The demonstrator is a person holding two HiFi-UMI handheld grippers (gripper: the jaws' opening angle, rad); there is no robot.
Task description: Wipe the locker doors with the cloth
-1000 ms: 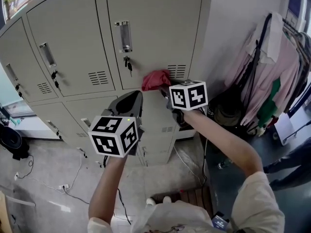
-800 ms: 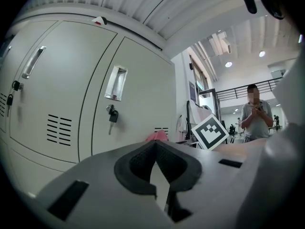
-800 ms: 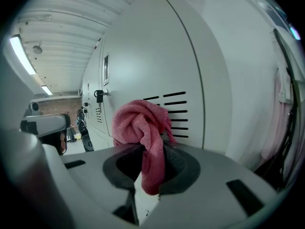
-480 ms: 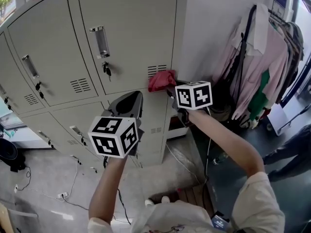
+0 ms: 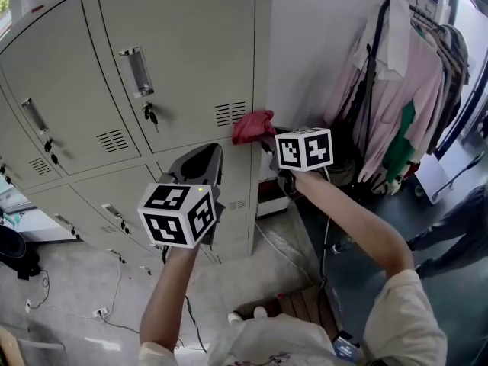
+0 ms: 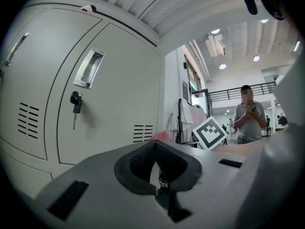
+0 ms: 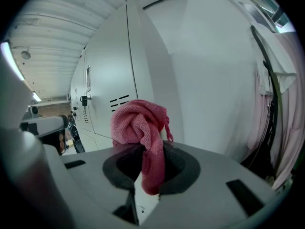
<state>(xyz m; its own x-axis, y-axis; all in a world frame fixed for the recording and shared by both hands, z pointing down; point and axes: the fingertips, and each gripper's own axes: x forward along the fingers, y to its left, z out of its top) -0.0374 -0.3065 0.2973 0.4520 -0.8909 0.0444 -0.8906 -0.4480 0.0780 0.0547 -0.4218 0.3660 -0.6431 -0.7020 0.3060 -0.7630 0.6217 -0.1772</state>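
- Looking down in the head view, the red cloth sits bunched at the tip of the right gripper, at the lower right corner of an upper locker door, just beside its vent slots.
- Whether the cloth presses on the metal cannot be told from here.
- The left gripper hangs lower and to the left, in front of the lower locker doors, apart from the cloth.
- A key hangs in the lock under the recessed handle; shirts on a rack hang to the right of the locker.
- In the left gripper view, that gripper's jaws are drawn together with nothing between them.
- Beyond them stand the grey door, its handle, key and vents, with a sliver of the cloth and the right gripper's marker cube.
- A person stands far behind.
- In the right gripper view, the jaws of the right gripper are clamped on the cloth, which bunches above them and trails down between them.
- Behind it rises the locker's corner, with hanging clothes on the right.
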